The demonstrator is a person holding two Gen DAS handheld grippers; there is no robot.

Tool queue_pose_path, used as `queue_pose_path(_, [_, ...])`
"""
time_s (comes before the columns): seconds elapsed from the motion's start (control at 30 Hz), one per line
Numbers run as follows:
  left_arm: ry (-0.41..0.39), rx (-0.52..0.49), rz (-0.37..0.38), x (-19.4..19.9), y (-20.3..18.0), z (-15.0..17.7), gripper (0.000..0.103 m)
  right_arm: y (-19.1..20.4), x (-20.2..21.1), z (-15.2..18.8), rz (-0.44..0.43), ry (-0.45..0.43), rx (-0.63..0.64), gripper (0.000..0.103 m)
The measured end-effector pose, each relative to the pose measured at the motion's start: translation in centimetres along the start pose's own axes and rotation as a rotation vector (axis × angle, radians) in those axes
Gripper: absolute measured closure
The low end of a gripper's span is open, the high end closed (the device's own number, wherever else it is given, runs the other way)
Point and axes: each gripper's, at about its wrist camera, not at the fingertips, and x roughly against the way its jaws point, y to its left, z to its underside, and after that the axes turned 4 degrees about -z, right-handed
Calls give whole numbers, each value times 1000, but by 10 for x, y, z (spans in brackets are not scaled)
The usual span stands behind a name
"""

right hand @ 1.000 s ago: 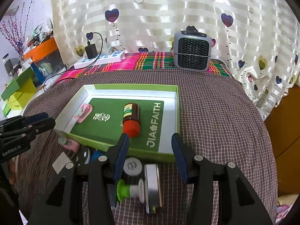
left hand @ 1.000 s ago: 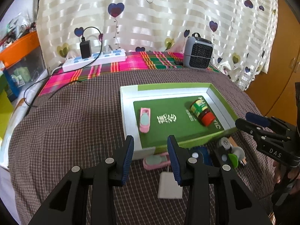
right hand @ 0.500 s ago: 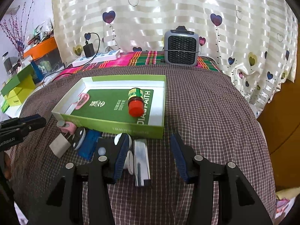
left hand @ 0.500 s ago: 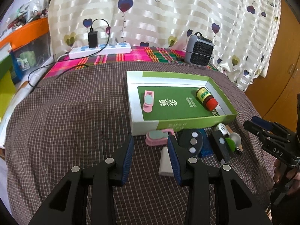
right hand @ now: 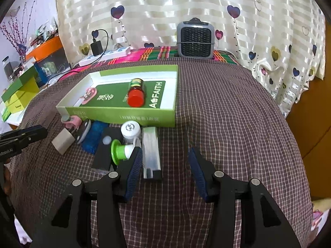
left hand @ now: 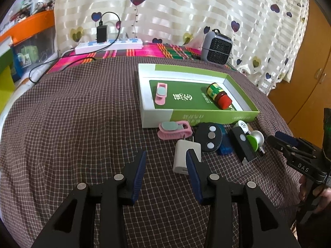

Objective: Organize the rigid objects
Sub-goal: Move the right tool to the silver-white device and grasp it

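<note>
A shallow green and white box [left hand: 157, 119] [right hand: 124, 114] lies on the checked cloth, holding a red-capped bottle [left hand: 218, 96] [right hand: 136, 95] and a pink clip [left hand: 161, 93] [right hand: 89, 95]. Loose items lie along the box's near wall: a second pink clip [left hand: 175, 130], a white charger [left hand: 184, 156] [right hand: 63, 140], a black round remote [left hand: 209, 137], a blue block [right hand: 93, 136], a black bar [right hand: 105, 150], a green-and-white suction piece [right hand: 120, 149], a white cap [right hand: 131, 129] and a silver case [right hand: 151, 150]. My left gripper [left hand: 166, 163] hangs over the cloth just left of the charger, jaws opening, nothing between them. My right gripper [right hand: 164, 161] is open above the silver case's near end.
A grey mini heater [left hand: 216, 48] [right hand: 195, 39] and a white power strip [left hand: 108, 45] with a black adapter stand at the back by the heart-print curtain. Boxes and an orange-lidded bin [right hand: 45, 50] crowd the left side. A wooden cabinet [left hand: 306, 68] stands at the right.
Both grippers have drawn back from the box and sunk a little. The loose items, which sat under the fingertips a second ago, now lie ahead of them. The left jaws stand slightly wider.
</note>
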Motion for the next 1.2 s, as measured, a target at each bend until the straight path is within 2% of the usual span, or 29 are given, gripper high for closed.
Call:
queue_pose_path(0.23, [13,4,7,-2,0,5,64,1,-6,6,-39,29,1,55])
queue_pose_path(0.6, [22,-1,12,-5,-2,6,64,11,-21,10,-3,84,63,55])
queue_pose_path(0.83, [30,-7,16,-8,-4,6,63,9,-26,6,13,89,91,55])
queue_pose_path(1.2, [38,-9,8,-11,-5,6,63,3,-24,6,-4,101,101,55])
